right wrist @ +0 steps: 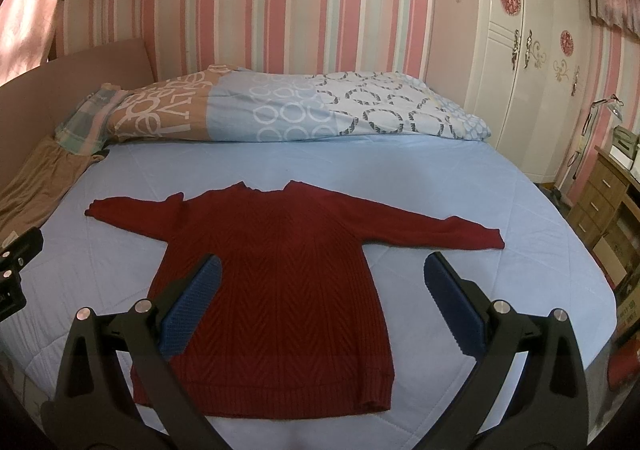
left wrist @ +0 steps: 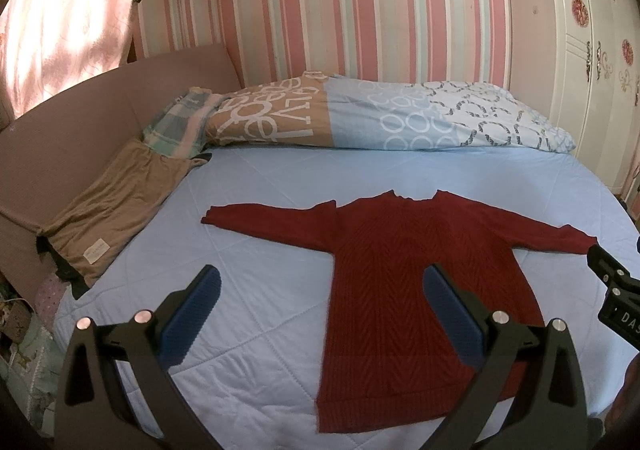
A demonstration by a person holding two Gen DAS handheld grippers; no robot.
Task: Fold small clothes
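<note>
The bed with its pale blue quilted cover (right wrist: 400,186) carries everything, and its softness is my first worry: if I press my tongs down to pinch cloth, I may catch the cover along with it. The rolled patterned duvet (right wrist: 280,110) lies along the far edge, well apart from the work. The dark red chevron-knit sweater (right wrist: 280,270) lies flat at the middle of the bed, hem toward me, both sleeves spread out sideways. Thick knit can slip or drag, so lifting a sleeve could pull the body askew. The left tongs (left wrist: 320,290) hover wide apart over the sweater's left side, holding nothing; the right tongs (right wrist: 320,282) hover equally wide over its right side, also holding nothing.
</note>
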